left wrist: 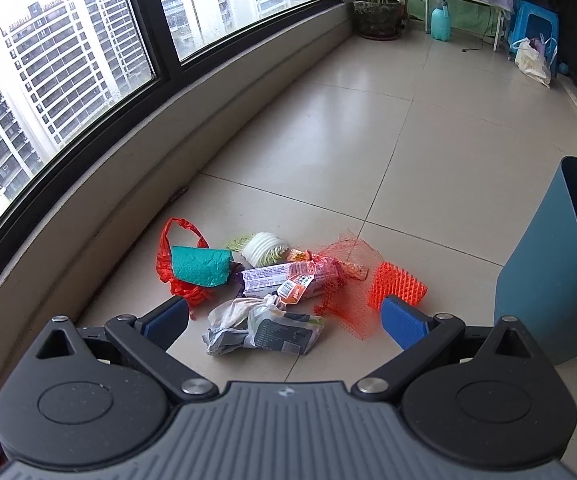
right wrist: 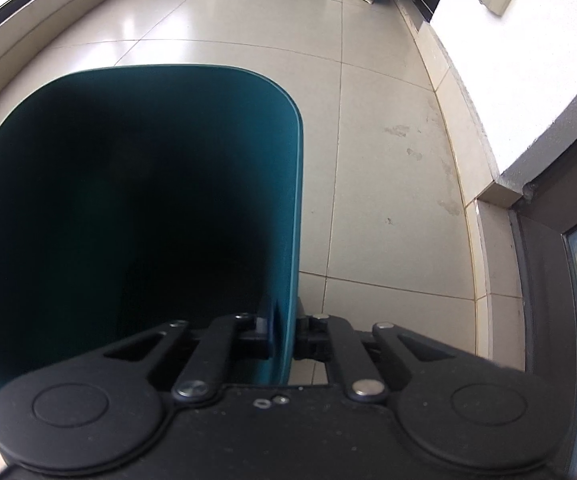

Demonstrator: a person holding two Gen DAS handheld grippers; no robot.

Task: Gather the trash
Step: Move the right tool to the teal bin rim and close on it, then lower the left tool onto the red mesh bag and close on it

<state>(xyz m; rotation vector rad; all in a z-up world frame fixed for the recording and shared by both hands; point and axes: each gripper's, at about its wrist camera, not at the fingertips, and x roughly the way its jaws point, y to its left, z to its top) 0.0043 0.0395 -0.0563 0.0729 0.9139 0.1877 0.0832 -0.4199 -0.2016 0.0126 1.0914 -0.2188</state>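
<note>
Plainly, the largest thing in either view was the teal bin [right wrist: 136, 216], which filled the left half of the right wrist picture with its dark mouth open to the camera. At the lower centre of that picture the right gripper [right wrist: 284, 332] was clamped on the bin's near wall, one finger inside the rim and one outside. The left wrist view caught only a slice of the same bin [left wrist: 556, 272] at its right edge, standing on the tiled floor [left wrist: 428, 140]. What that view alone showed was the trash: a pile lying at lower centre of the frame, just left of the bin. In it lay a crumpled white-and-grey bag [left wrist: 264, 328], red netting [left wrist: 344, 280], a teal foam piece [left wrist: 202, 266] and an orange spiky pad [left wrist: 396, 284]. The left gripper [left wrist: 284, 318] hung above the pile with its blue pads [left wrist: 402, 322] spread wide, gripping nothing.
</note>
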